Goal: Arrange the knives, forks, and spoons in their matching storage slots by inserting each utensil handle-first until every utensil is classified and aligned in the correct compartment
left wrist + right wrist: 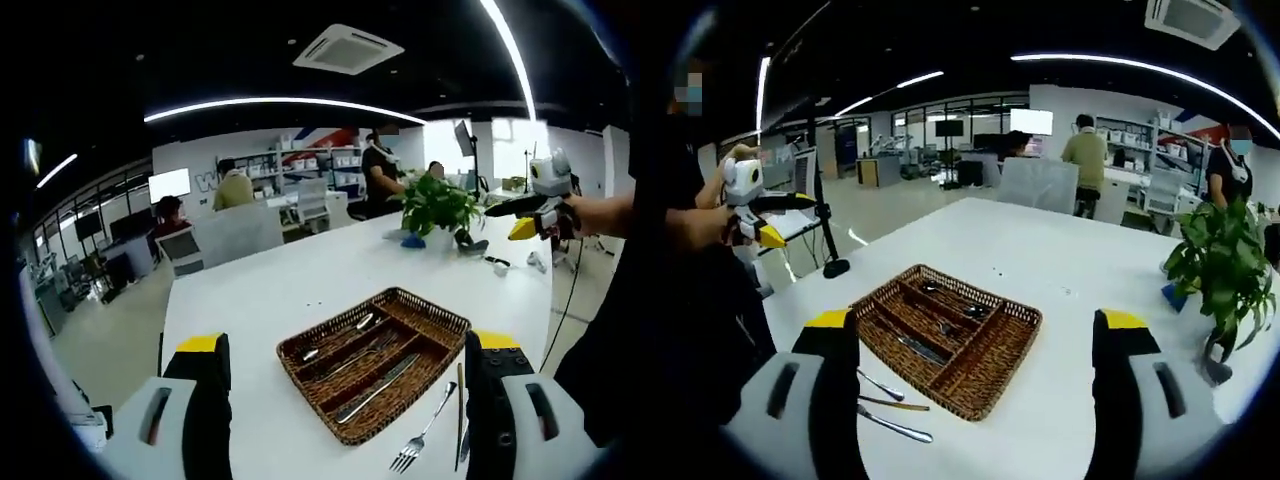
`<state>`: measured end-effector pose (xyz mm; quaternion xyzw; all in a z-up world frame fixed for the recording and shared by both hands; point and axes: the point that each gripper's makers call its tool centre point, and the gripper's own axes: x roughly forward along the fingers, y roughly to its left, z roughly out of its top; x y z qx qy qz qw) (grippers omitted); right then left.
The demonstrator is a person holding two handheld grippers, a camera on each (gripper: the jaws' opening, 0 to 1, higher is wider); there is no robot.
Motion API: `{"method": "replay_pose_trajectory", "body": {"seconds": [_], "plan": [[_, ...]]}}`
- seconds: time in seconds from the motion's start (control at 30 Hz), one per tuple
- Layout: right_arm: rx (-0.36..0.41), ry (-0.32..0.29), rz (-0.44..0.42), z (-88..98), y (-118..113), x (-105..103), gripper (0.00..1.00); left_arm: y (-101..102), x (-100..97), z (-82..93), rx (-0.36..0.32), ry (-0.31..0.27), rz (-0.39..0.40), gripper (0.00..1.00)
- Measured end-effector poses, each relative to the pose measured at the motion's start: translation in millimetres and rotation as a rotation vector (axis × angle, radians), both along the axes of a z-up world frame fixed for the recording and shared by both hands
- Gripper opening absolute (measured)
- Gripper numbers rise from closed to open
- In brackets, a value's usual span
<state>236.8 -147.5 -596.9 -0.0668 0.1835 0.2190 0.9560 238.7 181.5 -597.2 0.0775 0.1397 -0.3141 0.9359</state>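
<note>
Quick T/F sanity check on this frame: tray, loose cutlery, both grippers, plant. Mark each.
1. The wicker tray already holds utensils. True.
2. A fork lies on the table outside the tray. True.
3. The left gripper is shut on a spoon. False: its jaws stand wide apart, holding nothing.
4. The right gripper is open. True.
5. The plant stands inside the tray. False: it stands on the table, apart from the tray.

You had a rough brown wicker tray on a smooth, slightly glossy white table, with shiny metal cutlery.
</note>
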Motion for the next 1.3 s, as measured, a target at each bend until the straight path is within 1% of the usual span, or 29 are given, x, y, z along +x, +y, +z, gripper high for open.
{"method": "replay_pose_trajectory", "body": {"seconds": [0.03, 0.07, 0.1, 0.13, 0.17, 0.2, 0.23, 0.27, 0.3, 0.37, 0.43, 0.47, 0.5, 0.57, 0.63, 0.67, 0.7, 0.73, 0.77, 0.83, 0.87, 0.9, 0.93, 0.97, 1.03, 1.07, 1.13, 1.23, 1.3], "plan": [[0.043, 0.036, -0.016, 1.5, 2.1, -4.2, 1.0, -0.9, -0.9, 6.3, 0.008, -0.002, -0.007, 0.99], [0.072, 0.015, -0.012, 8.4, 4.8, -3.8, 1.0, -1.9, -1.2, 10.9, 0.003, -0.02, -0.021, 0.99], [0.058, -0.013, -0.017, 12.8, 3.4, -3.5, 1.0, -1.7, 1.3, 10.7, -0.02, -0.04, -0.038, 0.99], [0.045, -0.012, -0.013, 11.3, 2.6, -3.7, 1.0, 1.3, 4.1, 4.3, -0.014, -0.026, -0.037, 0.99], [0.028, -0.004, -0.003, 8.9, 2.6, -4.0, 1.0, 1.7, 5.2, 0.4, -0.018, 0.003, -0.039, 0.99], [0.027, 0.013, 0.001, 5.9, 2.4, -5.1, 1.0, 1.1, 5.2, -1.3, -0.052, 0.042, -0.038, 0.99], [0.029, 0.009, -0.005, 7.0, 1.5, -5.4, 1.0, 1.3, 6.7, 1.8, -0.061, 0.037, -0.041, 0.99], [0.031, 0.004, -0.01, 8.7, -0.3, -6.5, 1.0, 1.6, 6.7, 4.6, -0.041, 0.023, -0.048, 0.99], [0.03, 0.002, -0.007, 9.2, -0.3, -7.4, 1.0, 3.8, 7.4, 5.6, -0.005, 0.005, -0.054, 0.99], [-0.002, -0.022, 0.003, 7.4, -3.0, -6.7, 1.0, 9.2, 10.6, 6.6, 0.039, -0.022, -0.055, 0.99], [-0.033, -0.029, 0.005, -0.5, -6.6, -5.6, 1.0, 14.0, 14.5, 7.5, 0.039, -0.025, -0.047, 0.99], [-0.029, -0.012, 0.002, -5.0, -7.6, -5.9, 1.0, 16.3, 16.8, 8.8, 0.039, -0.025, -0.04, 0.99], [-0.012, 0.024, -0.012, -8.9, -9.6, -9.0, 1.0, 18.8, 17.9, 10.6, 0.054, -0.016, -0.03, 0.99], [-0.01, 0.002, -0.003, -6.0, -10.0, -9.4, 1.0, 15.9, 15.8, 16.7, 0.063, -0.024, -0.058, 0.98], [-0.02, 0.018, -0.011, -10.3, -12.9, -9.8, 1.0, 9.2, 9.0, 9.1, 0.102, 0.016, -0.132, 0.97], [-0.02, 0.025, -0.016, -13.1, -13.9, -10.2, 1.0, 6.3, 4.9, 1.1, 0.148, 0.036, -0.177, 0.97], [-0.016, 0.031, -0.022, -14.5, -13.8, -10.9, 1.0, 5.8, 4.4, -5.7, 0.188, 0.044, -0.19, 0.96], [-0.014, 0.035, -0.026, -14.7, -13.4, -11.4, 1.0, 4.5, 3.7, -8.8, 0.206, 0.047, -0.198, 0.96], [-0.015, 0.035, -0.026, -14.4, -11.8, -12.7, 1.0, -0.6, 2.9, -9.0, 0.199, 0.042, -0.208, 0.96], [-0.031, 0.026, -0.027, -12.5, -11.2, -14.1, 1.0, -7.3, -1.4, -10.7, 0.205, 0.057, -0.237, 0.96], [-0.043, 0.017, -0.035, -10.6, -11.9, -15.2, 1.0, -13.8, -7.2, -13.5, 0.222, 0.074, -0.277, 0.96], [-0.077, -0.001, -0.066, -8.5, -18.8, -15.0, 1.0, -18.9, -13.3, -19.6, 0.273, 0.095, -0.325, 0.96], [-0.088, -0.002, -0.078, -9.2, -23.4, -14.9, 1.0, -20.5, -18.0, -24.3, 0.304, 0.115, -0.352, 0.97], [-0.094, -0.007, -0.096, -7.6, -28.4, -17.0, 1.0, -29.6, -35.6, -41.9, 0.407, 0.171, -0.469, 0.99], [-0.088, -0.01, -0.104, -5.6, -31.0, -17.8, 1.0, -33.4, -35.3, -49.9, 0.456, 0.167, -0.481, 0.99], [-0.085, -0.009, -0.108, -3.5, -33.3, -19.0, 1.0, -42.7, -34.1, -52.5, 0.417, 0.16, -0.492, 0.99], [-0.086, -0.011, -0.114, -1.2, -35.5, -19.8, 1.0, -49.0, -34.5, -58.2, 0.373, 0.197, -0.497, 0.99], [-0.082, -0.018, -0.112, 2.7, -36.7, -19.6, 1.0, -54.7, -28.9, -66.6, 0.382, 0.192, -0.496, 0.98], [-0.08, -0.019, -0.105, 3.0, -35.9, -18.0, 1.0, -57.8, -28.9, -71.4, 0.38, 0.207, -0.497, 0.93]]}}
